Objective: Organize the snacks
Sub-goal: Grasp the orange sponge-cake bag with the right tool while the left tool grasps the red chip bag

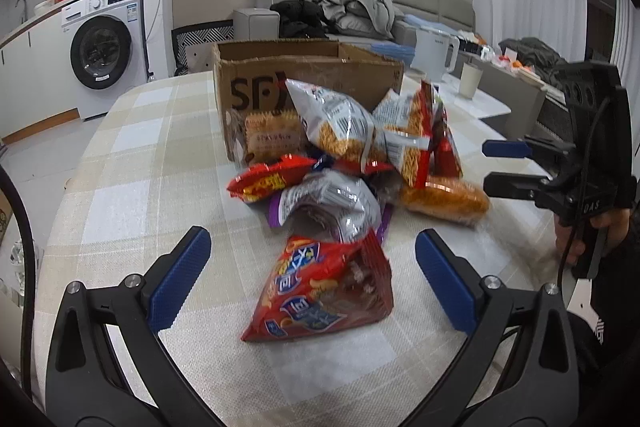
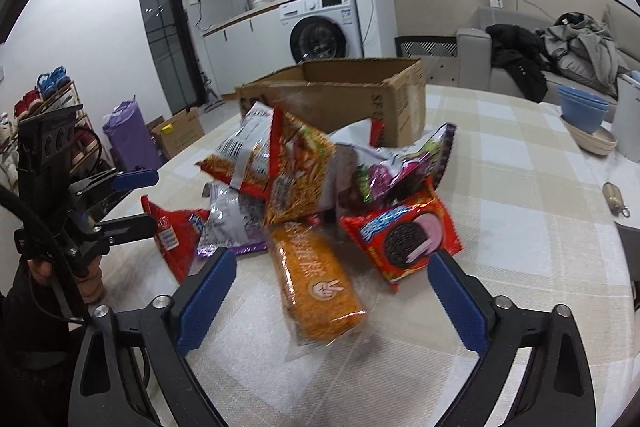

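Note:
A pile of snack packets lies on the checked tablecloth in front of an open cardboard box (image 1: 308,75), which also shows in the right wrist view (image 2: 352,95). My left gripper (image 1: 312,255) is open, its jaws either side of a red snack bag (image 1: 324,291) without touching it. My right gripper (image 2: 332,267) is open around the near end of an orange packet (image 2: 316,287), not closed on it; that packet also shows in the left wrist view (image 1: 444,199). A red cookie packet (image 2: 404,235) lies just right of it.
A white kettle (image 1: 436,53) and a cup (image 1: 470,79) stand behind the box to the right. Stacked blue and beige bowls (image 2: 586,119) sit at the table's far right edge, and a small keychain (image 2: 614,197) lies nearer. The other gripper shows at the side of each view.

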Motion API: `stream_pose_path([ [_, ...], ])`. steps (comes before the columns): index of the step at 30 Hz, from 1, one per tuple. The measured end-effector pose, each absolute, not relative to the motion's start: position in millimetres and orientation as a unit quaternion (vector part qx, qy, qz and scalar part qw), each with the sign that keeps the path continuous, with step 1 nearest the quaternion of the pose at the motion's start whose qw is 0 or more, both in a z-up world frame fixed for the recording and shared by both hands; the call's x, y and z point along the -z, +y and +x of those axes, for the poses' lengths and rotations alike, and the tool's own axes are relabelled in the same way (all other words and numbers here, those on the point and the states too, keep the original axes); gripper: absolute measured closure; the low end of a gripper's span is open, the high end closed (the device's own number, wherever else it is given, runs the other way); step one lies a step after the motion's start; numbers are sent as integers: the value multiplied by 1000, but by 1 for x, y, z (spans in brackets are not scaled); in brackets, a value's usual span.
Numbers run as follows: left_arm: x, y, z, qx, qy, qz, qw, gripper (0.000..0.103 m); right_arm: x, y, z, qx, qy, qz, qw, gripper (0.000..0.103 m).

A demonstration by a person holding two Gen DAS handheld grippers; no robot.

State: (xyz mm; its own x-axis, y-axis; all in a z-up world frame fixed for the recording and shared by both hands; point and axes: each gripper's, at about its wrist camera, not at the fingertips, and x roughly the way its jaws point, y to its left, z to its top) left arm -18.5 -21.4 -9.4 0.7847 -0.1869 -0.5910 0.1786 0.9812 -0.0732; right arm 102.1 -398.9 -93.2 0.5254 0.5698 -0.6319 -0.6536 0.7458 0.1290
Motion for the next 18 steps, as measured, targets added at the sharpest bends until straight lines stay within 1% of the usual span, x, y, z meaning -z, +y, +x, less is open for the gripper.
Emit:
stream_pose_path([
  [3, 13, -24, -19, 104, 322, 0, 941, 1, 99, -391, 101, -360, 349, -76, 862, 18],
  [8, 19, -22, -13, 116, 340, -3, 933, 1, 104, -386, 96, -381, 356, -87, 849, 27],
  [12, 23, -20, -10, 125, 355, -5, 926, 1, 108, -382, 96, -382, 367, -99, 842, 27],
  [18, 29, -25, -7, 131, 372, 21, 919, 1, 115, -376, 103, -368, 396, -108, 834, 27],
])
